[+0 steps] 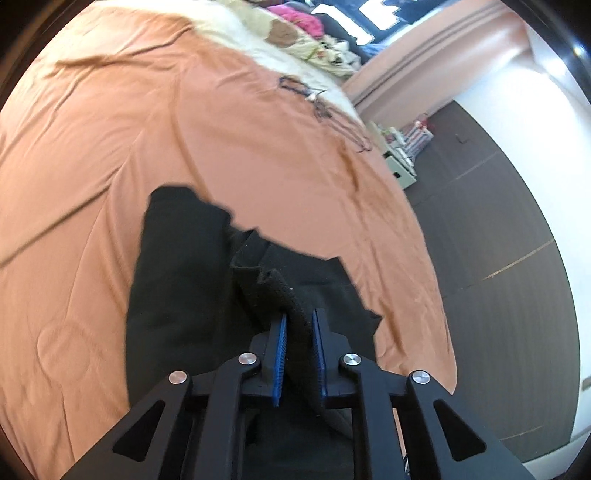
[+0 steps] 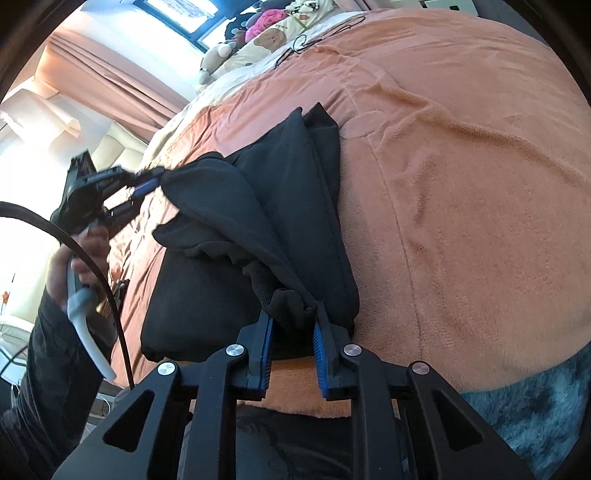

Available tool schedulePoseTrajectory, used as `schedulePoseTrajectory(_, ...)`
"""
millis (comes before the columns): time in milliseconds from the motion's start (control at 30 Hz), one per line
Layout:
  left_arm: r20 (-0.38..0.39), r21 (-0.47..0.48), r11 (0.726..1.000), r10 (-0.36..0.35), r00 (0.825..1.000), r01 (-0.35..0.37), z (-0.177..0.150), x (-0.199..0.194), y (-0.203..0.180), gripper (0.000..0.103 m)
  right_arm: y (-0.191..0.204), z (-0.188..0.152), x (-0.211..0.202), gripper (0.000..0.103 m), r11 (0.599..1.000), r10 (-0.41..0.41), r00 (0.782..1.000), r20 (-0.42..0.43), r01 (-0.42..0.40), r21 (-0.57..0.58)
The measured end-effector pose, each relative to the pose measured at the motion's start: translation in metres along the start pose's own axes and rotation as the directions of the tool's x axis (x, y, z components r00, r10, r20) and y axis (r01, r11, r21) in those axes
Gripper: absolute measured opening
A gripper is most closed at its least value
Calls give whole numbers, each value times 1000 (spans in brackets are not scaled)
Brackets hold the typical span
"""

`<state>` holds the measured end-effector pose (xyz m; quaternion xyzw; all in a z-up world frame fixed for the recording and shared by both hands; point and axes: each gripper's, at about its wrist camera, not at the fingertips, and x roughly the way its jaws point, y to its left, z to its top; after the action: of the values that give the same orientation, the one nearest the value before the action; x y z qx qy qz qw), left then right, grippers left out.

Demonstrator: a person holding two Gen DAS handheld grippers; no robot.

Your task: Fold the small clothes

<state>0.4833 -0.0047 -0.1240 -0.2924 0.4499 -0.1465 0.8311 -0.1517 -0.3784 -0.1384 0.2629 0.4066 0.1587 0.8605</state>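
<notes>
A black garment lies on the orange bedspread, partly lifted. My left gripper is shut on a ribbed edge of the garment, with cloth bunched between its blue pads. My right gripper is shut on another bunched ribbed edge of the same garment. In the right wrist view the left gripper shows at the left, held by a hand, pulling the cloth taut above the bed.
Pillows and stuffed toys lie at the head of the bed. A dark cord lies on the bedspread. Dark floor and a small shelf unit are beside the bed. A blue-grey fluffy rug is at the lower right.
</notes>
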Motion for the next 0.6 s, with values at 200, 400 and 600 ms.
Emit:
schedulePoseTrajectory(200,14,77,997,-29,999,28,26,14,-37,6,1,0,-4,16,1000,12,1000,9,-12,-13)
schedulePoseTrajectory(400,7,126,991,-39,999,38,46,36,-64,4,1,2,-6,16,1000,24,1000,19,-24,-16)
schedulePoseTrajectory(600,-22,173,984,-37,999,40,62,69,-82,0,-4,0,-2,16,999,33,999,17,-33,-4)
